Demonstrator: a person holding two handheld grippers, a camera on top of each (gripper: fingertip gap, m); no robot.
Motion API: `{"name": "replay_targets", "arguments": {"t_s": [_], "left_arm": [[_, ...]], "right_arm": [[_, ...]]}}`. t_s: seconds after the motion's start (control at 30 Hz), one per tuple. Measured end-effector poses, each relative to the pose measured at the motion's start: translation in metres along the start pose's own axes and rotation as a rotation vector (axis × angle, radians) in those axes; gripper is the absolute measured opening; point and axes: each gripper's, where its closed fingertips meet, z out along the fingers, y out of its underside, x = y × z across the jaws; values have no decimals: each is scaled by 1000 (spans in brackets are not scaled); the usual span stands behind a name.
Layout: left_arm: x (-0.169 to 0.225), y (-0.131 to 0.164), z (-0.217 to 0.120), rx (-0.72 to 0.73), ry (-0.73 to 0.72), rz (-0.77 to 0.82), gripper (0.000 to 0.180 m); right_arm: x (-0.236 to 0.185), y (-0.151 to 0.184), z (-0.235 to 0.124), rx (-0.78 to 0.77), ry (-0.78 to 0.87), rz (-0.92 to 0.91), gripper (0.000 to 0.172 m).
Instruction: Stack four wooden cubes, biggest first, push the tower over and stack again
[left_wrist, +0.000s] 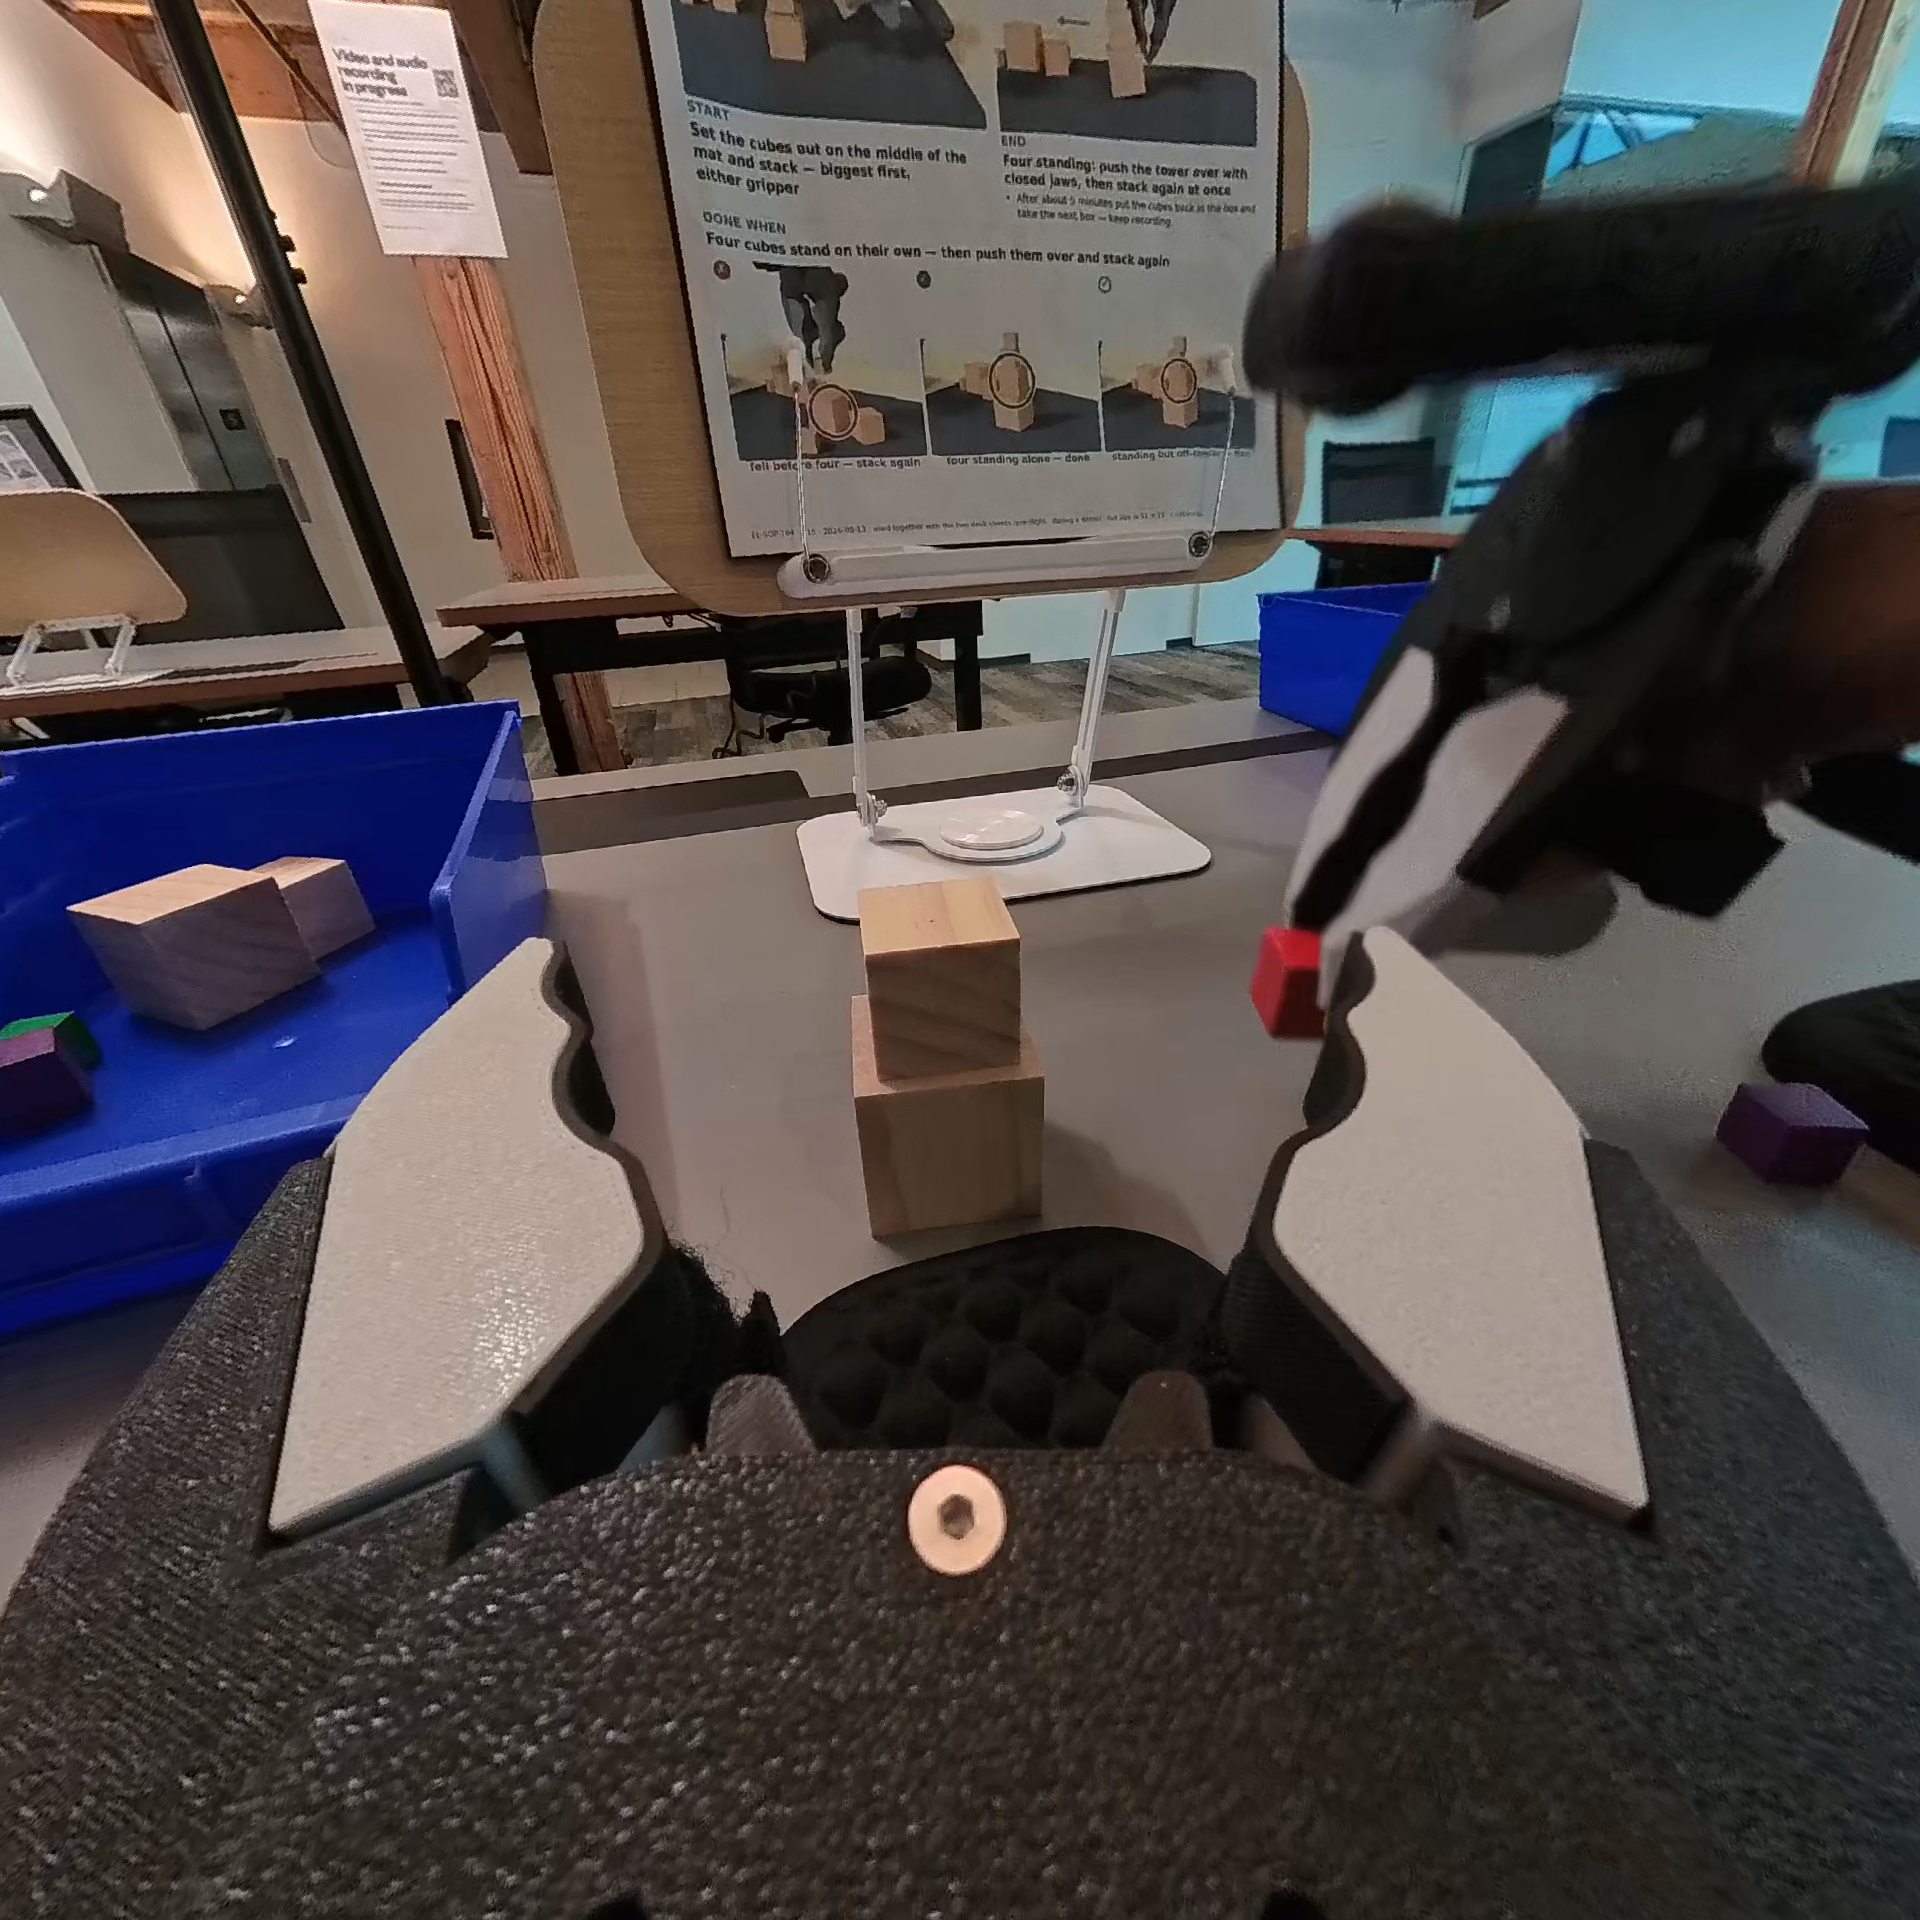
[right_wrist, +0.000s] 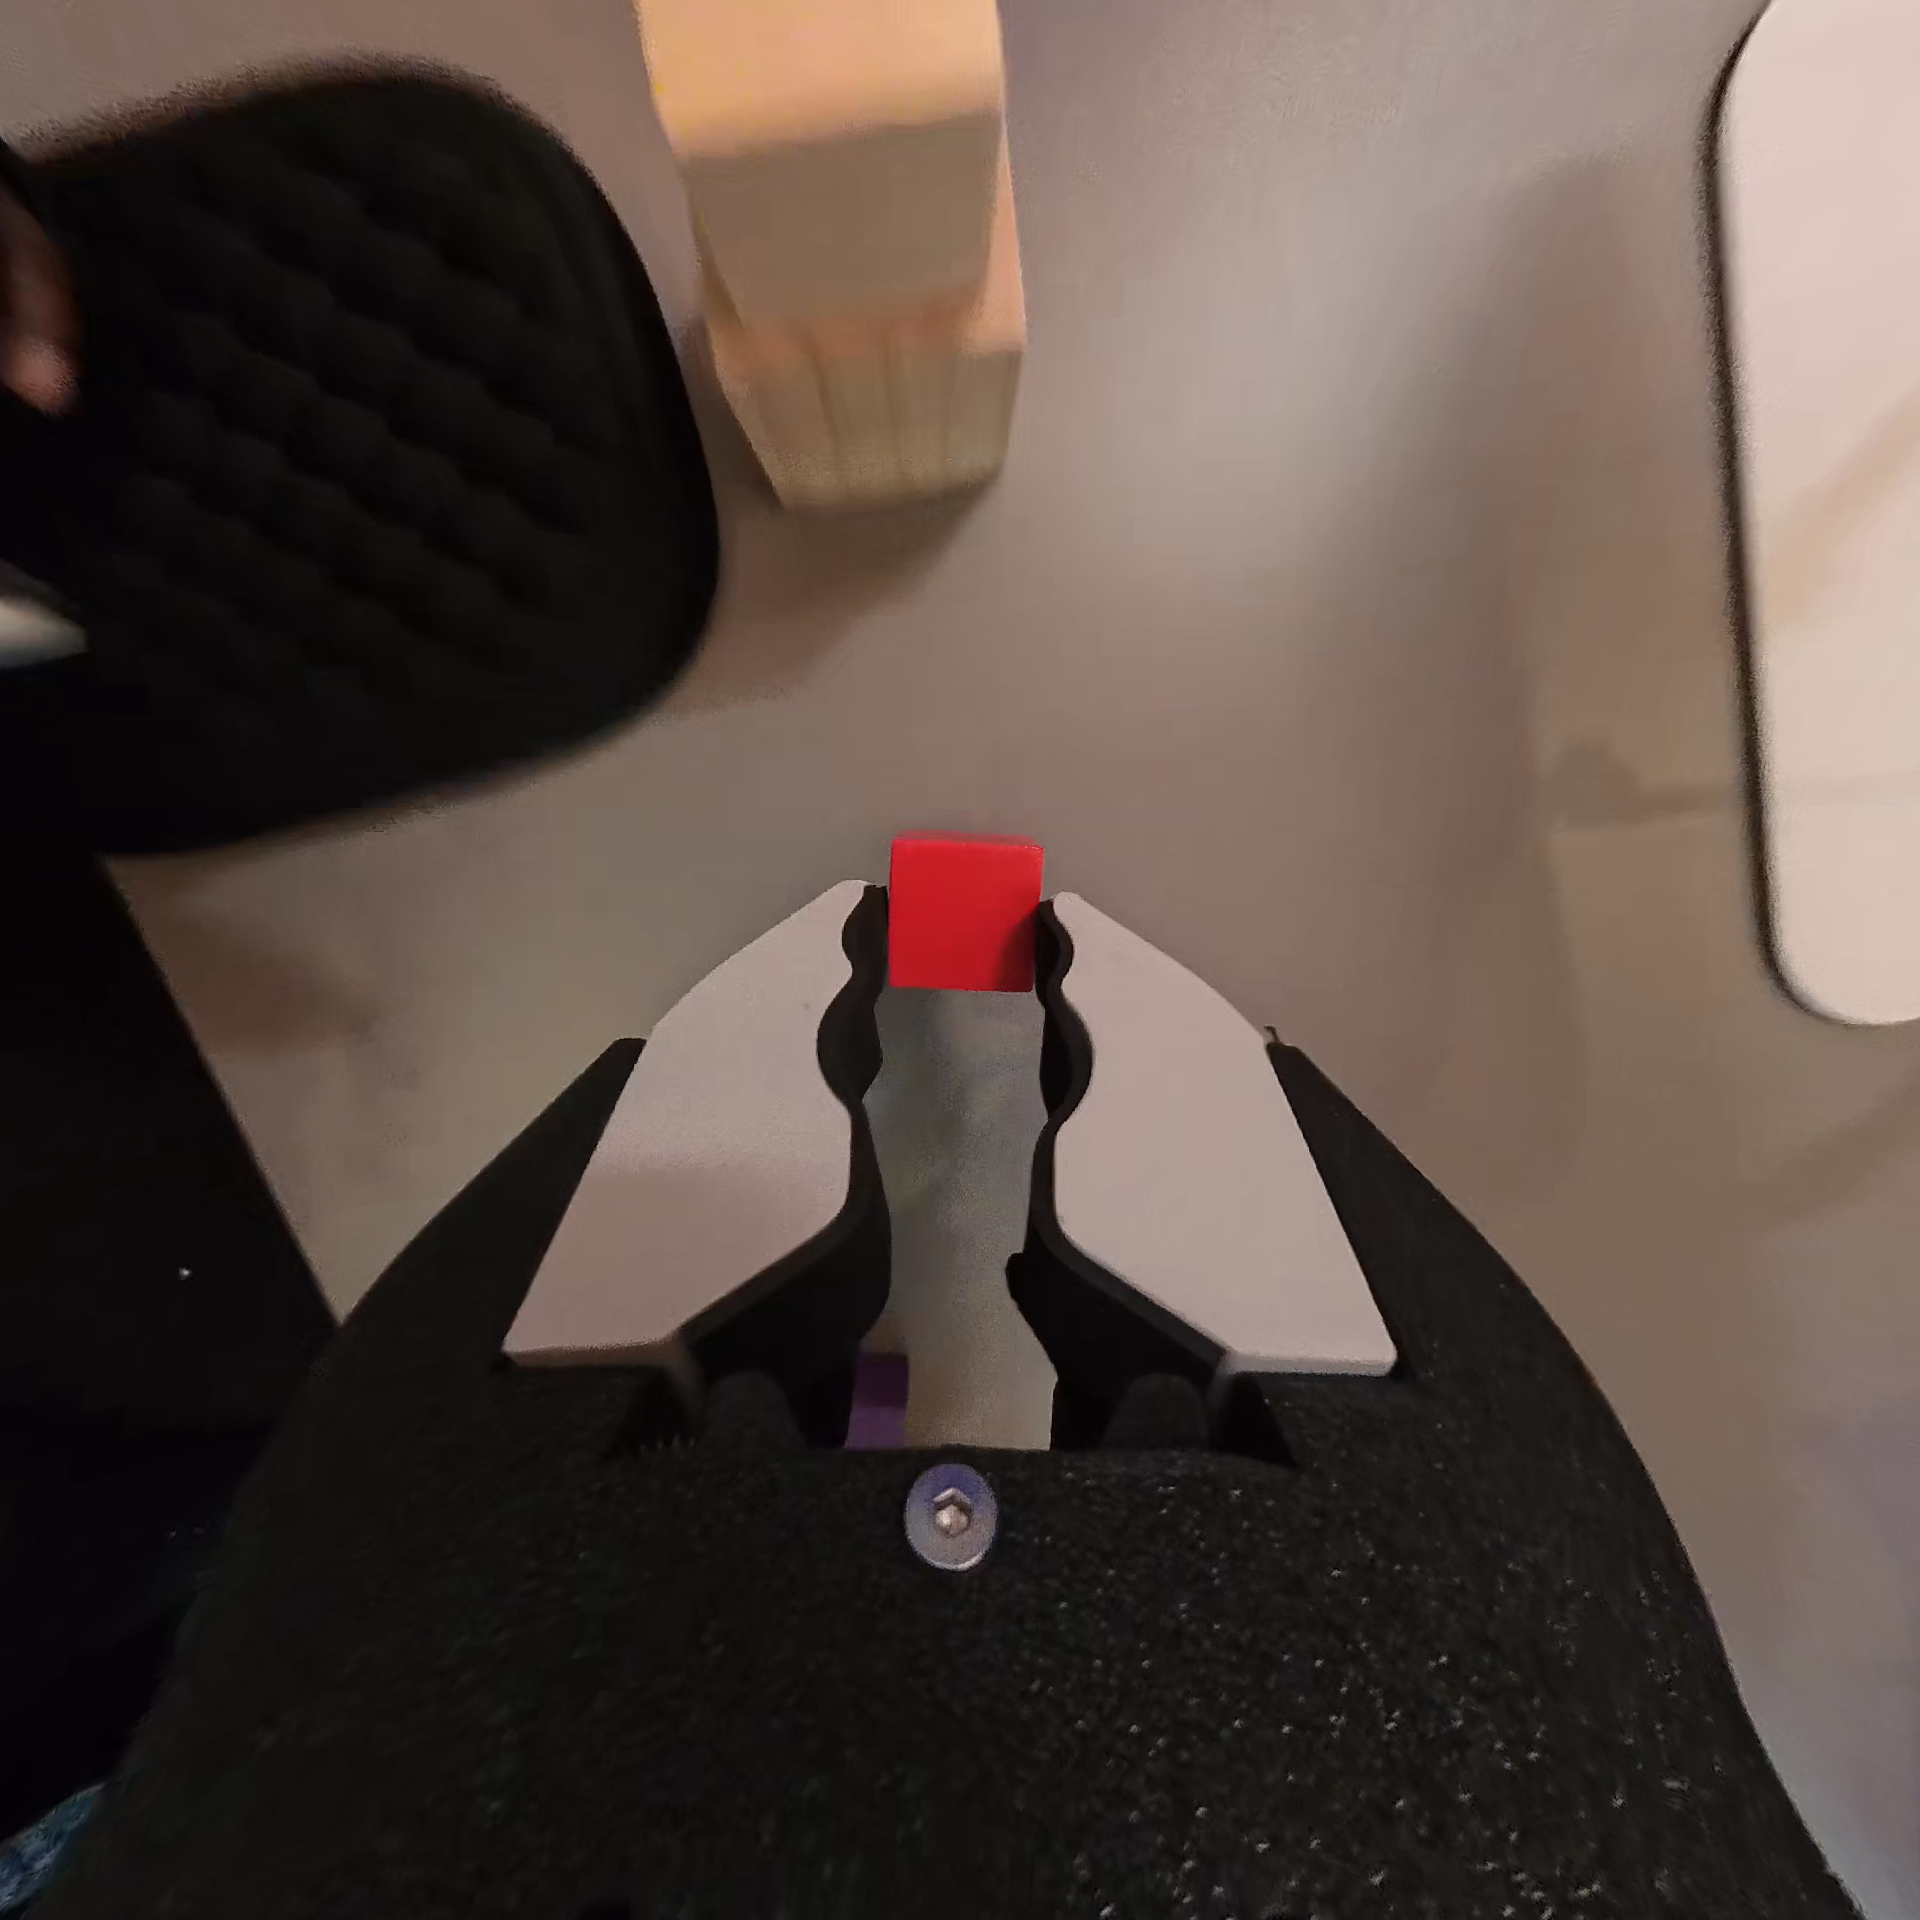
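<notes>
Two plain wooden cubes are stacked on the grey mat (left_wrist: 1143, 1039), a smaller one (left_wrist: 940, 977) on a larger one (left_wrist: 948, 1132). My left gripper (left_wrist: 956, 951) is open wide and empty, low in front of the stack, with a finger on either side of it and apart from it. My right gripper (right_wrist: 964, 914) is shut on a small red cube (right_wrist: 964, 914), both pads pressed on its sides. In the left wrist view the right gripper (left_wrist: 1320, 935) points down, holding the red cube (left_wrist: 1286, 982) to the right of the stack. The stack (right_wrist: 852, 260) lies blurred ahead of it.
A blue bin (left_wrist: 478, 810) at left holds two wooden cubes (left_wrist: 197, 940) and small purple and green cubes (left_wrist: 42, 1070). A purple cube (left_wrist: 1789, 1130) lies on the mat at right. A white stand base (left_wrist: 1132, 842) with an instruction sheet stands behind the stack. Another blue bin (left_wrist: 1330, 655) sits far right.
</notes>
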Motion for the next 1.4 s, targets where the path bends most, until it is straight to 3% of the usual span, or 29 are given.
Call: {"name": "replay_targets", "arguments": {"t_s": [0.2,0.37,0.67,1.4], "left_arm": [[0,-1,-1,4,2,-8,132],[0,-1,-1,6,5,-9,131],[0,-1,-1,6,7,-14,130],[0,-1,-1,10,14,-16,129]], "right_arm": [[-19,-82,-35,78,-24,-97,27],[-21,-112,-24,28,-43,-136,27],[-19,-121,-8,-61,-54,-143,27],[-19,-124,-4,-43,-68,-173,31]]}}
